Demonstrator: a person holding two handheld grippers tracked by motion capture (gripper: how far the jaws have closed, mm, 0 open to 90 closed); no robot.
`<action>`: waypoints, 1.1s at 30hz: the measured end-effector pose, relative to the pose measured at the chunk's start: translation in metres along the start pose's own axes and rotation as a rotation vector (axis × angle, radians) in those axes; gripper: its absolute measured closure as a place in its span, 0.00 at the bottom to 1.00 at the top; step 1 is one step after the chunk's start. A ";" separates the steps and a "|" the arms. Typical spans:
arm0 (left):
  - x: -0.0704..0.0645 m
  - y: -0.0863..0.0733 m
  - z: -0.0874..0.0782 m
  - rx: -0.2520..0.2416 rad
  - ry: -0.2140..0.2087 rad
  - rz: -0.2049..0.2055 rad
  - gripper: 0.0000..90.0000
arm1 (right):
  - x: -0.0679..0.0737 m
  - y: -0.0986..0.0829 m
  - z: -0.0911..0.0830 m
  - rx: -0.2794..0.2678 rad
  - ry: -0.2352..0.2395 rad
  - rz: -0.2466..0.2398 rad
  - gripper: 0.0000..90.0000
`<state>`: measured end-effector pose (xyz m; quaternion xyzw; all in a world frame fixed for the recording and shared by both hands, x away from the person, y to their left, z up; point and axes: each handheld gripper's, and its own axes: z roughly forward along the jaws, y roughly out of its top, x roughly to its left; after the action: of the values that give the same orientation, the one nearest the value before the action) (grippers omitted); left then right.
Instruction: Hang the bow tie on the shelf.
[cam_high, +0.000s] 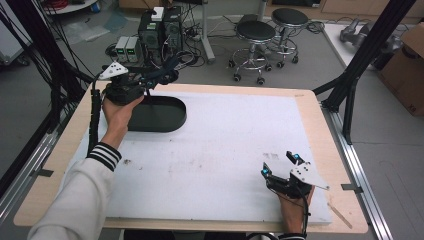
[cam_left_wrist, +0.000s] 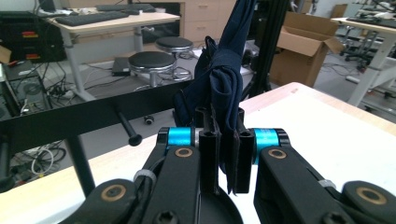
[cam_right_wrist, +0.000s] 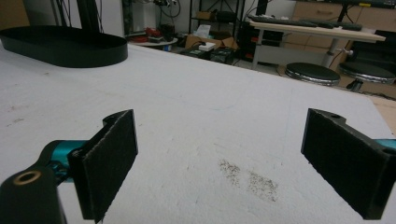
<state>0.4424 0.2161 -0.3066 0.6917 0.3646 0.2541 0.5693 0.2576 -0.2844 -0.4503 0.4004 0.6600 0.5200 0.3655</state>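
My left gripper (cam_high: 150, 82) is raised over the far left part of the table, just above the near end of a black oval tray (cam_high: 167, 118). Its jaws are shut on a bunched dark navy cloth (cam_left_wrist: 224, 79), which sticks up between the pads (cam_left_wrist: 211, 154) in the left gripper view; the cloth (cam_high: 167, 70) trails out past the table's far edge. My right gripper (cam_high: 280, 165) rests low on the white mat near the front right, jaws wide apart with nothing between the pads (cam_right_wrist: 109, 158). The tray (cam_right_wrist: 65, 46) lies far off at upper left in the right gripper view.
A white mat (cam_high: 225, 150) covers most of the wooden table (cam_high: 320, 125). A dirt smudge (cam_right_wrist: 247, 179) marks the mat ahead of the right gripper. Black frame posts (cam_high: 357, 65) stand at the right edge. Stools (cam_high: 255, 35) and computer towers (cam_high: 160, 30) stand on the floor beyond.
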 end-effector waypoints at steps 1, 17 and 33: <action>0.000 0.000 0.001 0.000 0.006 0.004 0.94 | 0.000 0.000 0.000 0.000 0.000 0.001 0.11; 0.002 -0.016 0.011 0.037 0.110 -0.013 0.94 | 0.000 0.000 0.000 -0.001 0.003 0.000 0.11; 0.005 -0.035 0.012 0.085 0.144 -0.016 0.95 | 0.000 0.000 0.000 -0.001 0.000 -0.007 0.11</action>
<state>0.4472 0.2153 -0.3433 0.6922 0.4204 0.2832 0.5137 0.2575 -0.2845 -0.4503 0.3980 0.6611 0.5193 0.3673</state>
